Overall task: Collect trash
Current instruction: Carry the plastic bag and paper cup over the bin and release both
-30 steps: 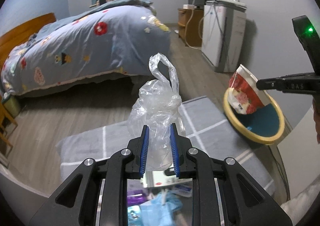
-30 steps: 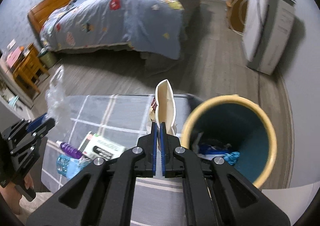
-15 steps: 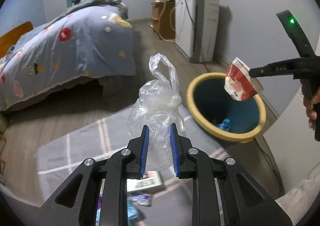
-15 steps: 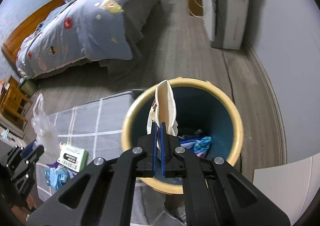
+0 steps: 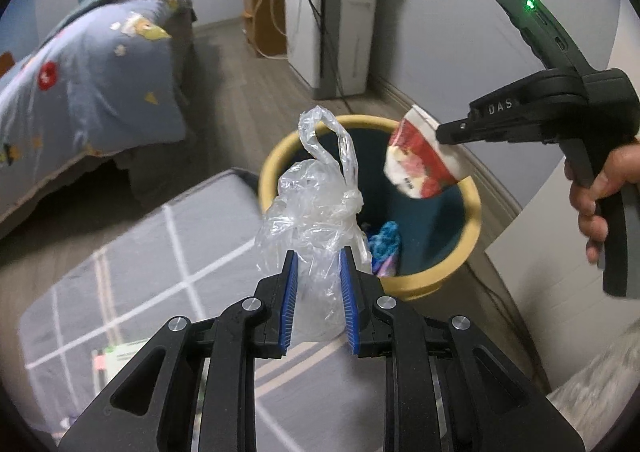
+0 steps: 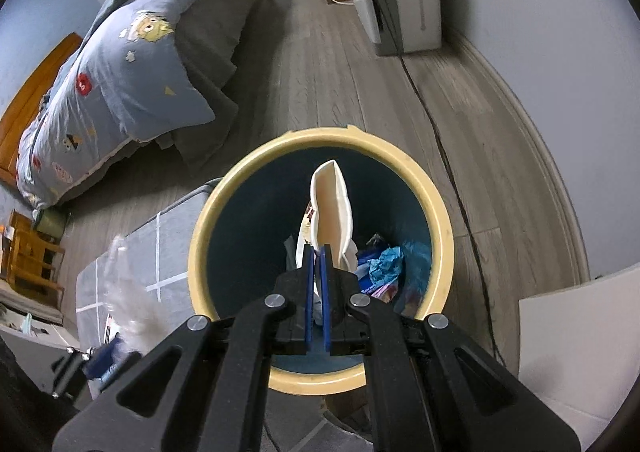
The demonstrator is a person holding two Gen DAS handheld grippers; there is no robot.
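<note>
**Paper cup over the bin, bag close behind**

Paper cup [image 6: 332, 212], squashed flat, is clamped by its lower edge in the fully clenched jaws of the right gripper [image 6: 318, 284]. Seen along that gripper, the cup's long axis runs straight ahead from the jaws, and its pale open end points down into the dark mouth of the yellow-rimmed bin [image 6: 248, 180]. The whole cup lies inside the ring of the rim, above crumpled blue wrappers [image 6: 384, 264] at the bin's bottom. From the left wrist view the cup [image 5: 420, 160] hangs above the bin's far side, red print showing, with a hand [image 5: 600, 188] squeezing the handle off to the right.

The left gripper [image 5: 319, 284] grasps a knotted clear plastic bag [image 5: 320, 204], jaws partly closed on its crumpled body, loop handle standing up. The bag sits on the near side of the bin [image 5: 472, 220], over the edge of the grey checked rug [image 5: 160, 252], not yet above the opening.

Judged from this, the right hand is better placed: letting go should drop the cup in. The left needs to carry on forward past the rim.
</note>
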